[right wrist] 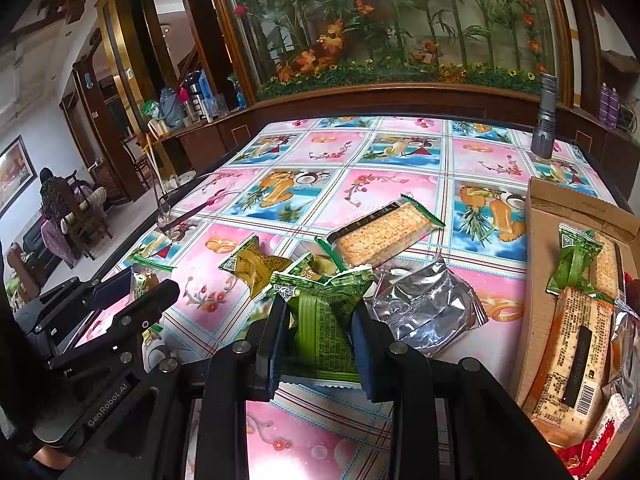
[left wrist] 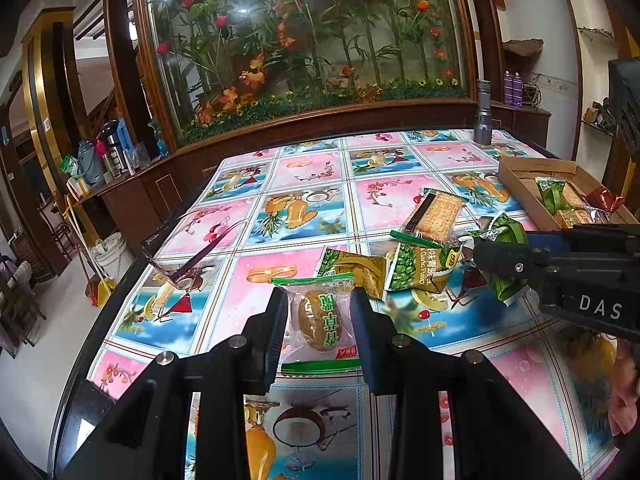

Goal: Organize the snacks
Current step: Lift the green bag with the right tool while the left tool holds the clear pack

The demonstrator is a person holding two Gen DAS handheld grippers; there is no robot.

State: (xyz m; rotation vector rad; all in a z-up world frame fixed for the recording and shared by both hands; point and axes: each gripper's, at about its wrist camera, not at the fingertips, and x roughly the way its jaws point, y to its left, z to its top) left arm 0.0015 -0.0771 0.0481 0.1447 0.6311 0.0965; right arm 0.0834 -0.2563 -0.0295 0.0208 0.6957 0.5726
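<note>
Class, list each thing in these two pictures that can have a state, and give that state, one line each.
Left hand-held gripper: shut on the clear cake packet.
Right hand-held gripper: shut on the green snack packet.
Cardboard box: open, partly filled with snacks.
Cracker pack: sealed, lying on the table.
Silver foil packet: crumpled, lying flat.
Eyeglasses: unfolded, near the table edge.
Flashlight: standing upright.

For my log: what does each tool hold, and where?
Left tool: clear-wrapped round brown pastry, by its sides. Right tool: green snack packet, by its sides.

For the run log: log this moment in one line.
left tool: shut on clear-wrapped pastry | right tool: shut on green snack packet | cardboard box: part-filled
</note>
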